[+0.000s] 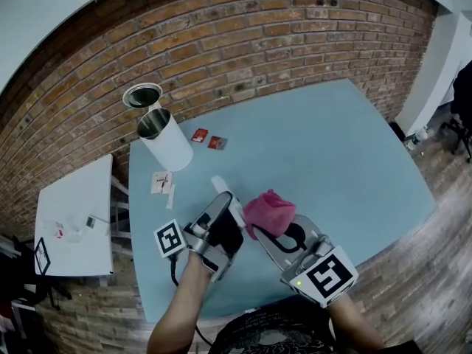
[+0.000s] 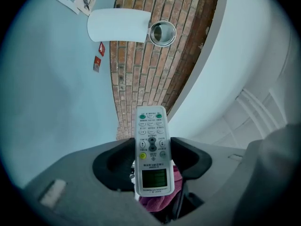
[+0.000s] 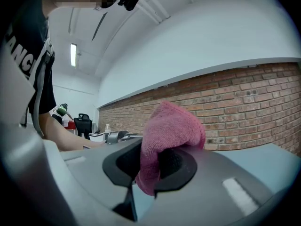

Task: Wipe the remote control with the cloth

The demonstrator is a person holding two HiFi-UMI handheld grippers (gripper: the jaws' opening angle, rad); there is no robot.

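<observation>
L. hand-held gripper (image 2: 151, 160): jaws wide apart, pads closed on both long sides of the white remote control (image 2: 151, 147). The remote lies lengthwise btw. the jaws, button face toward the gripper's camera, display end nearest the gripper body, other end projecting past the fingertips. It is held off the worktop (image 1: 332, 161), above the near-left part, close to the near edge.

R. hand-held gripper (image 3: 151, 167): jaws closed on a bunched pink cloth (image 3: 171, 126), most of which stands up above the pads. The cloth sits just beside the remote on its right and shows beneath the display end in the left gripper view; contact not clear.

Toward the far-left corner: white cylindrical container (image 1: 166, 142), upright and open-topped. Two red packets (image 1: 209, 138) lie to its right, paper slips (image 1: 161, 182) nearer the left edge. Brick wall (image 1: 243, 50) behind the far edge.
</observation>
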